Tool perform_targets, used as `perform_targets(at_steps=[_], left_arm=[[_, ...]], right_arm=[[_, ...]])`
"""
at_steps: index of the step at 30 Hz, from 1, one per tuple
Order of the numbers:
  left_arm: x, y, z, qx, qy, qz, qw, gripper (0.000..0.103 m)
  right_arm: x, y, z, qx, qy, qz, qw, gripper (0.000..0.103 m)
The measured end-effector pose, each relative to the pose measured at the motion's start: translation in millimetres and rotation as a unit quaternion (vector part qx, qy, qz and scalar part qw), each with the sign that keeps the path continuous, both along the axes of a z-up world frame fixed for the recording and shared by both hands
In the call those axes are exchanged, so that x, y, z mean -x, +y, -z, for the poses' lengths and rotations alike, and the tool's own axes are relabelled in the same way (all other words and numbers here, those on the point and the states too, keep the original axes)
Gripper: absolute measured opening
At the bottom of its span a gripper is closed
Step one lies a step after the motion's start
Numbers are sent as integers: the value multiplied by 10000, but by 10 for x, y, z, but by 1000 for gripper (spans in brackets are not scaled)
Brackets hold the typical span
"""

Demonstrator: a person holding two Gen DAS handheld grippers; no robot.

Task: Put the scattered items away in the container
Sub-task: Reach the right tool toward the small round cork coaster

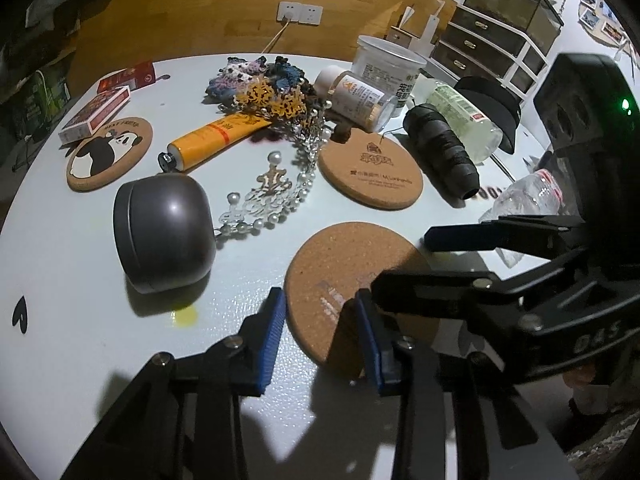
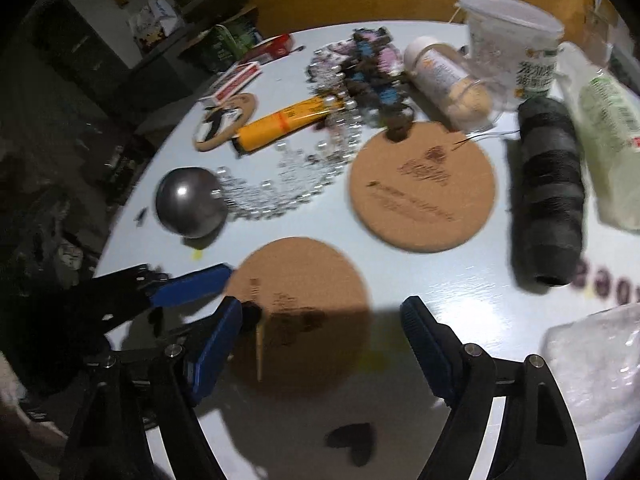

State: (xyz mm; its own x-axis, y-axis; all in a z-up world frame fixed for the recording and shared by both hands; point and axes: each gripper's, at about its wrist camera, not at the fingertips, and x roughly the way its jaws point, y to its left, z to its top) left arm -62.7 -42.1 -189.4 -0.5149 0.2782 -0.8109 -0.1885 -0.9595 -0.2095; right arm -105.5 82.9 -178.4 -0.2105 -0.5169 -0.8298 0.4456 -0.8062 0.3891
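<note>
A plain cork coaster (image 1: 344, 276) (image 2: 308, 280) lies flat on the white table, nearest of the scattered items. My left gripper (image 1: 320, 304) is open. One blue pad is at the coaster's left rim and the other is over its face. My right gripper (image 2: 320, 308) stands open and straddles the same coaster. In the left wrist view the right gripper (image 1: 402, 262) reaches in from the right. A clear plastic tub (image 1: 386, 64) (image 2: 512, 36) stands upright at the far side.
Beyond the coaster lie a grey round tin (image 1: 164, 232), a pearl tiara (image 1: 272, 196), a printed coaster (image 1: 372, 170), a panda coaster (image 1: 110, 154), an orange tube (image 1: 216, 136) and a black thread spool (image 1: 440, 148). A crumpled bottle (image 1: 528, 200) lies at the right.
</note>
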Motion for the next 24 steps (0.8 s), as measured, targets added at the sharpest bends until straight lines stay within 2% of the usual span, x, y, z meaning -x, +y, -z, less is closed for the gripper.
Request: perform_targets(at_steps=[4,10,19,22,23,24], left_arm=[[-9,0,0,8,50,-6,10000,35],[-11,-17,0,-70,66,-34,9999,35],[12,-165,-9,-603,-98,-137,9980,35],[-10,-154,-36,-548,-76,-84,9984,35],[-19,-144,-41,-538,-82,-48,9985,37],[-28,-134,-40,-569,-122,16,9983,51]], right_arm=[[8,4,-7,355,-300,71,9989,83],[111,131,-24,875,-822,541,9913,83],[93,162,-192,1182,-869,619,9872,83],[90,180,-220,1296,-901,626,9855,83],[87,182,-226,1324,-909,621,9851,83],[83,176,-226,1349,-922,600,9847,83]])
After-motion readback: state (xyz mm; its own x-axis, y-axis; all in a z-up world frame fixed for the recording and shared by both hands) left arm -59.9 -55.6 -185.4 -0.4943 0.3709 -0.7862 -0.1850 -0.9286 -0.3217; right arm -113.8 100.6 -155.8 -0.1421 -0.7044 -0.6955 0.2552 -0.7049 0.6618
